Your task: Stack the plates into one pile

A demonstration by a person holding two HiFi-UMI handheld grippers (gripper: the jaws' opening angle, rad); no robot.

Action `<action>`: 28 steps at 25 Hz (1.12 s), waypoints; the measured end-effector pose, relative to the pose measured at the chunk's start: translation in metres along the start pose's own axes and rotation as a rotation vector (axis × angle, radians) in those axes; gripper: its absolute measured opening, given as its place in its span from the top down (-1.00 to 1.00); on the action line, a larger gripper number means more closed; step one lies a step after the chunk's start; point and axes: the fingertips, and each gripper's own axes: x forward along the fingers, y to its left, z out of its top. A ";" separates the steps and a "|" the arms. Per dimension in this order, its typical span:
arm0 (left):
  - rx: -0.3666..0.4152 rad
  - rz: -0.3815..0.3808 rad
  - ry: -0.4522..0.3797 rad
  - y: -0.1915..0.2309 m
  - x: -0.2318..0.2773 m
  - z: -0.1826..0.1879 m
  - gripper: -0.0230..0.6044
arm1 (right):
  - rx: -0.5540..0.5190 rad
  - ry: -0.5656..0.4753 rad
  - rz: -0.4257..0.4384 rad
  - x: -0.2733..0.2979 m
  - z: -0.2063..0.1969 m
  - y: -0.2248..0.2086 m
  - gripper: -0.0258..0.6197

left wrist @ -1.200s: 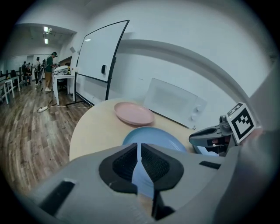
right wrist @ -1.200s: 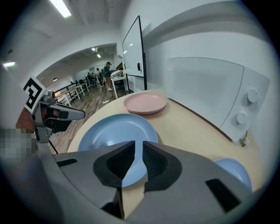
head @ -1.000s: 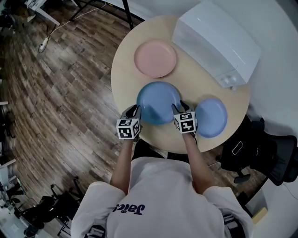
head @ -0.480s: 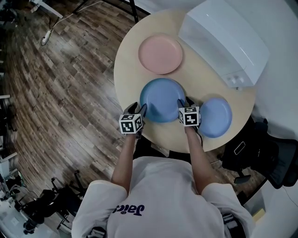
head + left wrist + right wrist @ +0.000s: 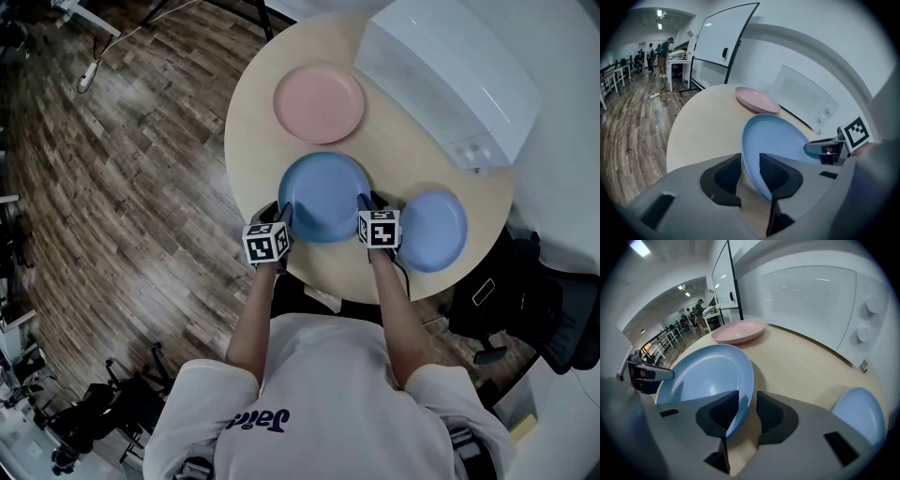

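Plates all lie unstacked on the table [image 5: 251,131]; left gripper [image 5: 281,214] and right gripper [image 5: 366,202] fingers [image 5: 778,174], half open, are closing round the large blue plate [image 5: 323,192] rim.

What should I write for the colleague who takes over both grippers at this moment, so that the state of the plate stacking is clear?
Left gripper: jaws closing over the near-left rim of the large blue plate, pads not yet pressing.
Right gripper: jaws closing over its near-right rim, likewise not yet pressing.
Plates: all separate on the round table; pink plate far, small blue plate right.
Done: nothing stacked.
Left: finish the grip, then probably build one pile on the large plate.
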 end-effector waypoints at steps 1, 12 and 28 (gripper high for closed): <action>0.000 0.003 0.002 0.000 0.001 -0.001 0.53 | 0.010 0.002 -0.002 0.000 -0.002 -0.001 0.56; -0.069 0.057 0.013 0.008 0.000 -0.003 0.76 | 0.110 -0.013 0.000 -0.001 -0.003 -0.003 0.78; -0.069 0.075 0.080 -0.001 -0.027 -0.003 0.79 | 0.133 -0.041 -0.001 -0.029 0.000 0.005 0.80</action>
